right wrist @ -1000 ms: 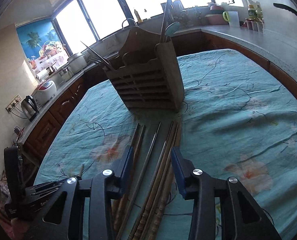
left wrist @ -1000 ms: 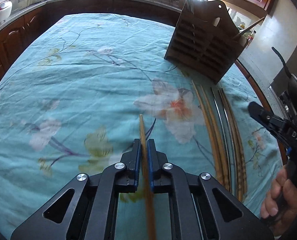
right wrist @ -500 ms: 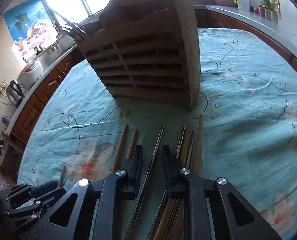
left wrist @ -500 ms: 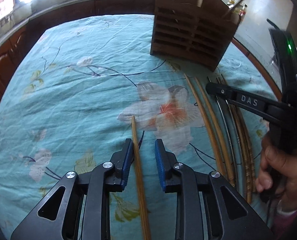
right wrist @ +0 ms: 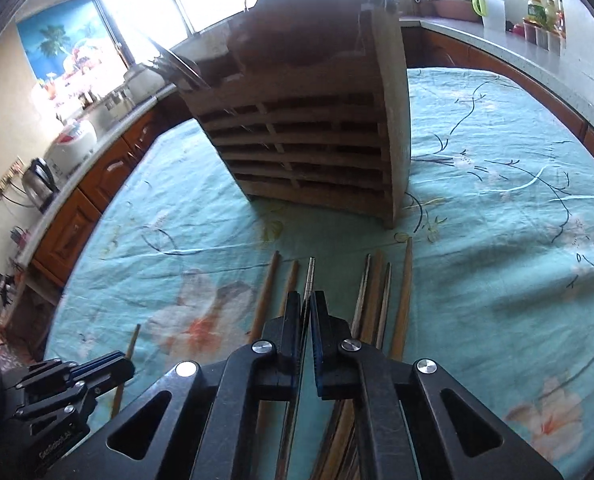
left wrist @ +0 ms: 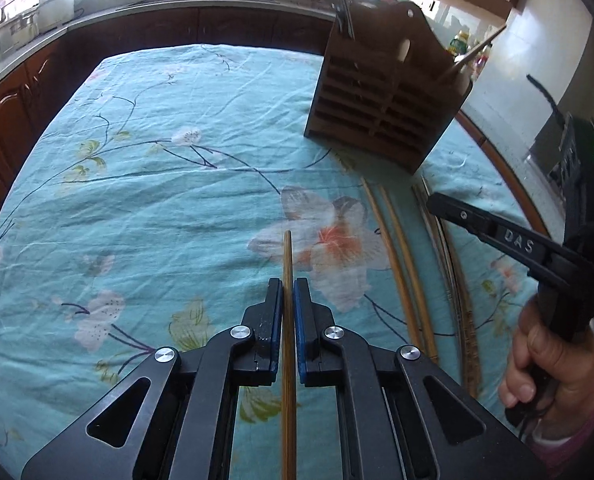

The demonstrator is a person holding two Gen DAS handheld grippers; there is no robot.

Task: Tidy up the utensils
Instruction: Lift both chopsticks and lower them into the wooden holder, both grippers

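Turquoise tablecloth [left wrist: 145, 216] printed with white-and-orange blossoms on dark stems; brown slatted wooden holder [right wrist: 317, 148] beyond the black, blue-padded tongs [left wrist: 288, 292]; tan chopstick [left wrist: 287, 264] between the pads.

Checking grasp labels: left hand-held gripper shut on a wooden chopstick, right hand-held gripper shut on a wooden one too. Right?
Not quite. The left hand-held gripper does clamp a wooden chopstick, but the right wrist view shows the right hand-held gripper shut on a thin metal chopstick, not a wooden one.

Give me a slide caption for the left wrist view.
Left tongs shut on a wooden chopstick over the floral tablecloth, wooden utensil holder beyond.
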